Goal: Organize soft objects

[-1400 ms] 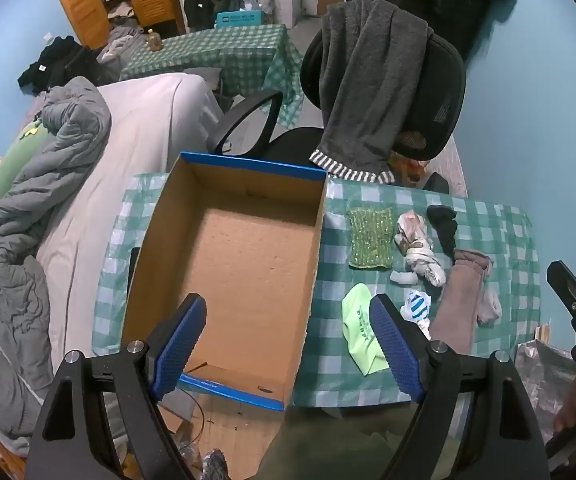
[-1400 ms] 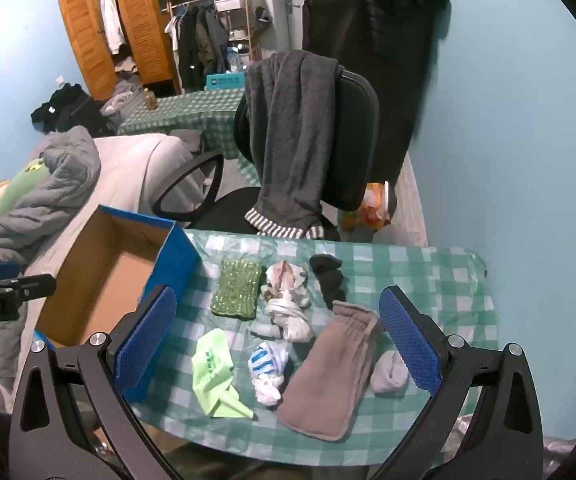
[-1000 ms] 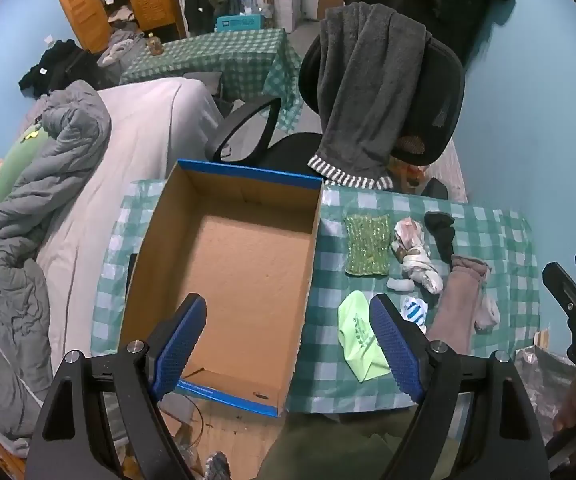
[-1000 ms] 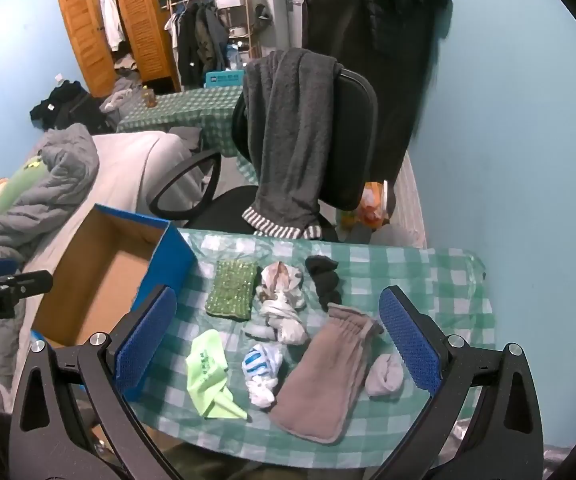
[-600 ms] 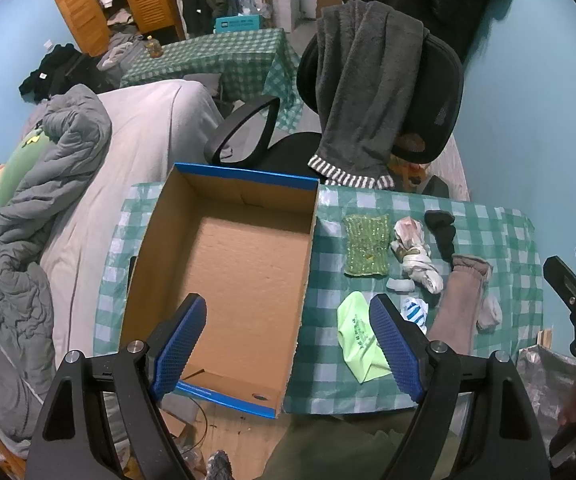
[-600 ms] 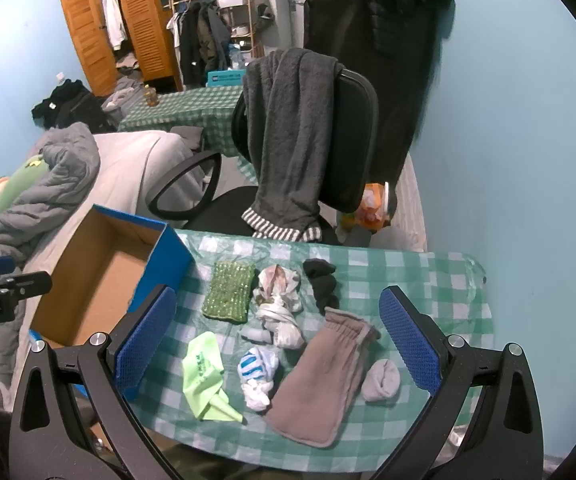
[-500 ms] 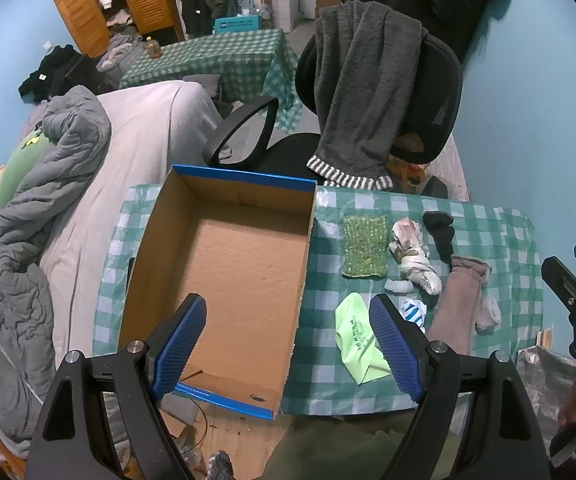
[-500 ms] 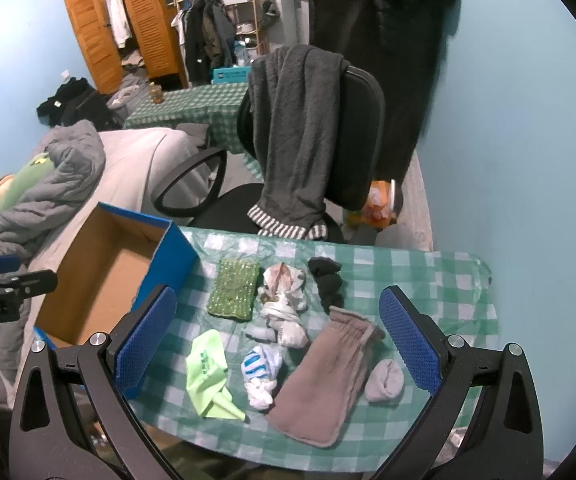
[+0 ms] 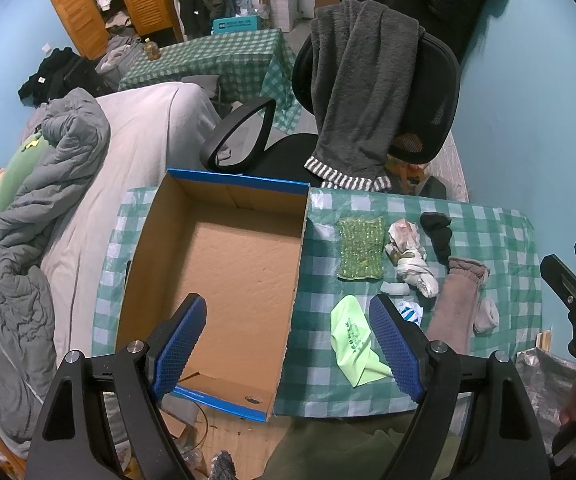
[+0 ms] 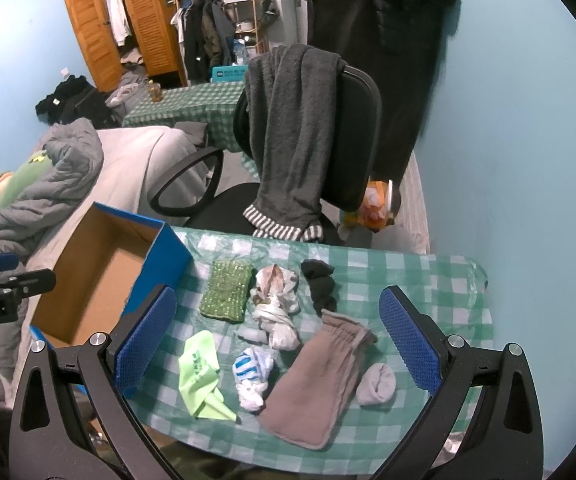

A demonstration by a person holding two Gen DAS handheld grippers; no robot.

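Pulled back slightly from the box (image 9: 223, 280); both jaws wide, empty. Right gripper (image 10: 275, 336) nearer brown mitt (image 10: 316, 376), lengthwise toward it.

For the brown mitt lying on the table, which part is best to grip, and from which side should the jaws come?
Grip the brown mitt at its gathered cuff end, coming from above with the right gripper, whose jaws are open. The cuff is bunched and stands a little higher than the flat body, so it probably offers a fold to pinch. The small grey sock beside the body crowds that side.
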